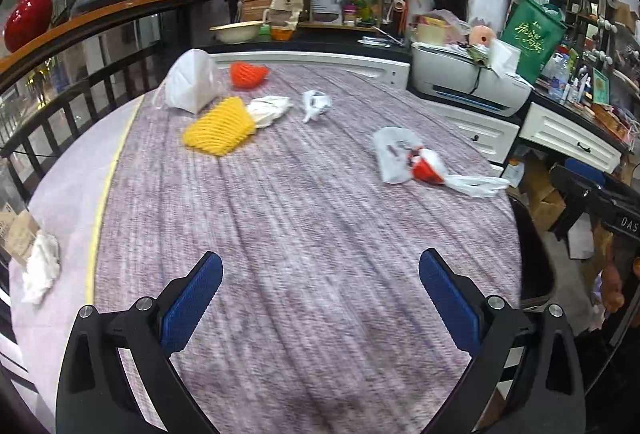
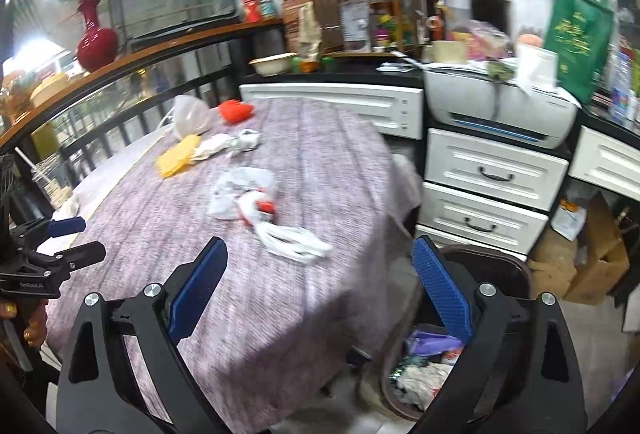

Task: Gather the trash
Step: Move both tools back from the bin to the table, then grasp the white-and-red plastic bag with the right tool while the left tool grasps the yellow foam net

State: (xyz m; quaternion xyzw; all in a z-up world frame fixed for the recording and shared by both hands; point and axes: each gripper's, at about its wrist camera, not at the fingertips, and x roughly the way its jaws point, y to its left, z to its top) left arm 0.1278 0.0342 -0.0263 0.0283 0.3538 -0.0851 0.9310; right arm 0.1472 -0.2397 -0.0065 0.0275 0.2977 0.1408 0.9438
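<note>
**Trash items on the cloth-covered tabletop, both hand-held grippers empty**

The left hand-held gripper [image 1: 320, 266] was held over the near part of the tabletop [image 1: 300, 254], its blue-padded fingers spread wide with nothing between them. The right hand-held gripper [image 2: 320, 254] was likewise seen wide open and empty, positioned above the tabletop's right edge, with a dark trash bin [image 2: 500, 266] directly beneath its right finger. Crumpled paper and wrappers were noted inside the bin.

Items recorded on the tabletop:
- A white plastic bag with red contents [image 1: 420, 162], lying toward the right side, its handles trailing to the edge.
- A yellow foam fruit net [image 1: 218, 130], at the far left-centre.
- A crumpled white wrapper [image 1: 270, 108], touching the yellow net on its right.
- A small crumpled white scrap [image 1: 316, 104], just beside that wrapper.
- An orange foam net [image 1: 248, 74], near the far edge.
- A white face mask [image 1: 192, 82], standing tented beside the orange net.
- A wad of white tissue [image 1: 40, 270], well apart from the rest at the near left edge.

A white printer [image 1: 468, 82] was noted on the drawer unit beyond the tabletop.
</note>
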